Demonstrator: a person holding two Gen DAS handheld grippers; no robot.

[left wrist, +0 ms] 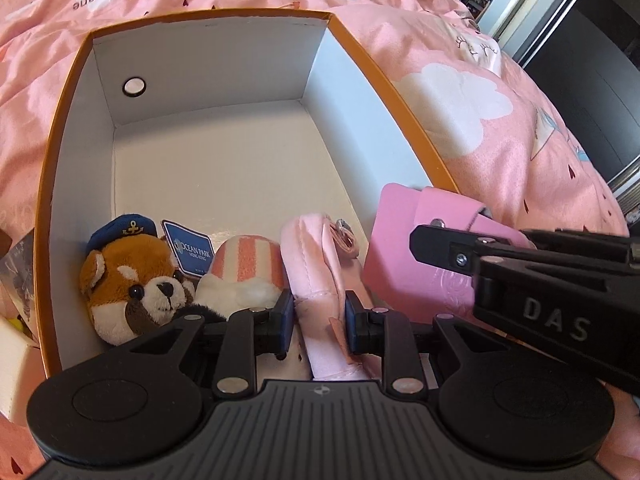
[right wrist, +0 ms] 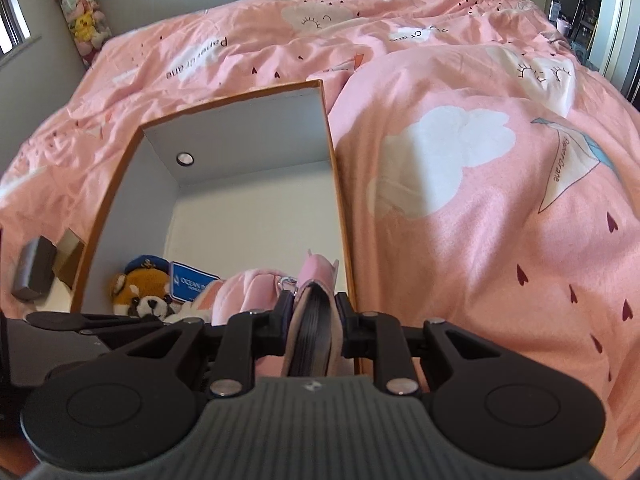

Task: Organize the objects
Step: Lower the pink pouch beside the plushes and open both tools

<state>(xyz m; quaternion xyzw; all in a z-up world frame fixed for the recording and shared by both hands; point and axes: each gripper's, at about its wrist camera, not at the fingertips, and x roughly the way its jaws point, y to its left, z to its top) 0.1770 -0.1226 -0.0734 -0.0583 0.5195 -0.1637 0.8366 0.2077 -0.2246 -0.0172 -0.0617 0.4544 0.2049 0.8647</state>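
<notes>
An orange-rimmed box (left wrist: 208,80) with white inside lies on the bed; it also shows in the right wrist view (right wrist: 256,136). In its near end sit a red panda plush (left wrist: 132,280) with a blue tag, a striped plush (left wrist: 244,268) and a pink plush pouch (left wrist: 324,292). My left gripper (left wrist: 318,314) is shut on the pink pouch. My right gripper (right wrist: 312,312) is shut on a pink notebook (right wrist: 314,320), held upright over the box's near right wall; the notebook shows in the left wrist view (left wrist: 404,256).
A pink bedspread (right wrist: 480,184) surrounds the box. Small dark and tan boxes (right wrist: 36,268) lie left of the box. Hanging plush toys (right wrist: 82,12) are at the far left wall. A dark doorway (left wrist: 580,64) is at right.
</notes>
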